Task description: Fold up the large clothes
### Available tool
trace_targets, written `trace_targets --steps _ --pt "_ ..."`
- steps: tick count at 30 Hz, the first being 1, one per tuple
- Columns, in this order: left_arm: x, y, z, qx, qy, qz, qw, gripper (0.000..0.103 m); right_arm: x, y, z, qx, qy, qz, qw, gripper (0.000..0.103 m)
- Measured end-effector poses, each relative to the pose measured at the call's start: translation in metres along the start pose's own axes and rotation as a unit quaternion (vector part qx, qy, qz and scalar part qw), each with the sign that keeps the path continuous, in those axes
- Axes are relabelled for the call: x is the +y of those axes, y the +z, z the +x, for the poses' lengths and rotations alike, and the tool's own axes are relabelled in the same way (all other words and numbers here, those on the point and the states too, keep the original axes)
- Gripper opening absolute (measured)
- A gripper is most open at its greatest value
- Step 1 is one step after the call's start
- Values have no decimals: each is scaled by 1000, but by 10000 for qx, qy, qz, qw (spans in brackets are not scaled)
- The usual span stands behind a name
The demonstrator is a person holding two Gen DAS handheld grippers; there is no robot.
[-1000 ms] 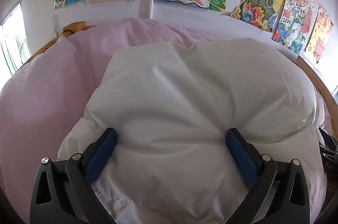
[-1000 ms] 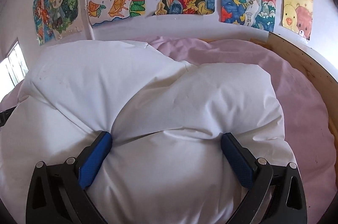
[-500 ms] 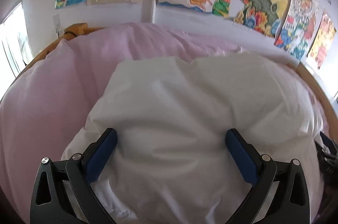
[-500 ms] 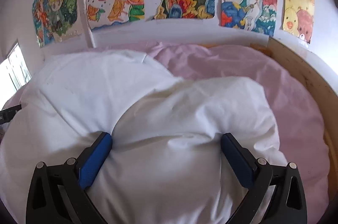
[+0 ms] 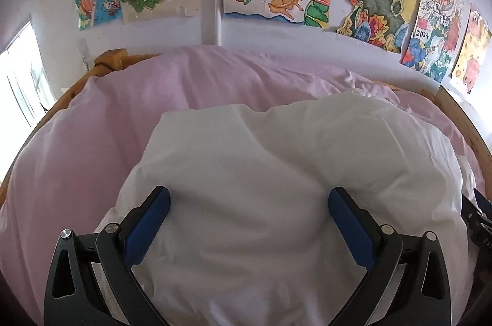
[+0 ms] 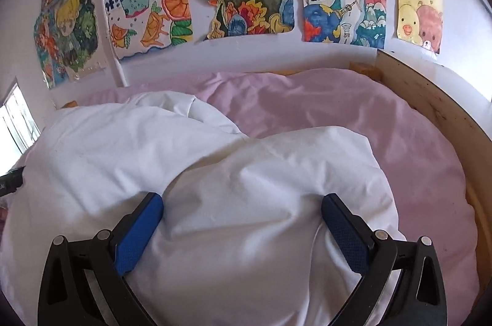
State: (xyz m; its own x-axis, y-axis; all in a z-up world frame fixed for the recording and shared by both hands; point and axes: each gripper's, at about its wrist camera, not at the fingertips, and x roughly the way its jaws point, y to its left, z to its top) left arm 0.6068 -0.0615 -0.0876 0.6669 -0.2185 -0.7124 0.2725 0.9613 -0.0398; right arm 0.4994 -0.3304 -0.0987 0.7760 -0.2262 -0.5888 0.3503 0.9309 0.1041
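1. On the bed (image 5: 77, 160), spread with pink bedding, lies a puffy white garment (image 5: 261, 178), bunched and folded over itself.
2. To fold well, I judge both edges should travel together, level, keeping the padding flat.
3. The left tool (image 5: 249, 212) is spread wide, the garment bulging between its blue pads (image 5: 147, 221), not clamped.
4. The right tool (image 6: 243, 218) stands likewise, released, fabric between its jaws.

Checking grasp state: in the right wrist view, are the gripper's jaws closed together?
No, the right gripper stands wide open, white garment bulging between its fingers.
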Motion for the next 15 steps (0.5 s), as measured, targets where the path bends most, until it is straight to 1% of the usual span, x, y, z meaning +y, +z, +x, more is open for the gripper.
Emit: trace_targets --steps 3,5,8,12,15 --pt "-2 -2 -25 -26 -118 -138 9998 102 0 1 -23 -97 69 79 9999 103" --pt "-6 0 -45 -64 -175 -136 9997 102 1 2 -49 -253 136 113 9995 103" --pt "-16 0 -91 -286 -148 78 9995 102 3 4 -91 -507 184 128 9985 103" --pt "-29 -6 -145 -526 -76 395 9978 102 13 6 -141 -738 228 68 9970 103" --pt "-30 -11 -182 -594 -118 422 9973 102 23 7 -173 -840 221 4 9962 103"
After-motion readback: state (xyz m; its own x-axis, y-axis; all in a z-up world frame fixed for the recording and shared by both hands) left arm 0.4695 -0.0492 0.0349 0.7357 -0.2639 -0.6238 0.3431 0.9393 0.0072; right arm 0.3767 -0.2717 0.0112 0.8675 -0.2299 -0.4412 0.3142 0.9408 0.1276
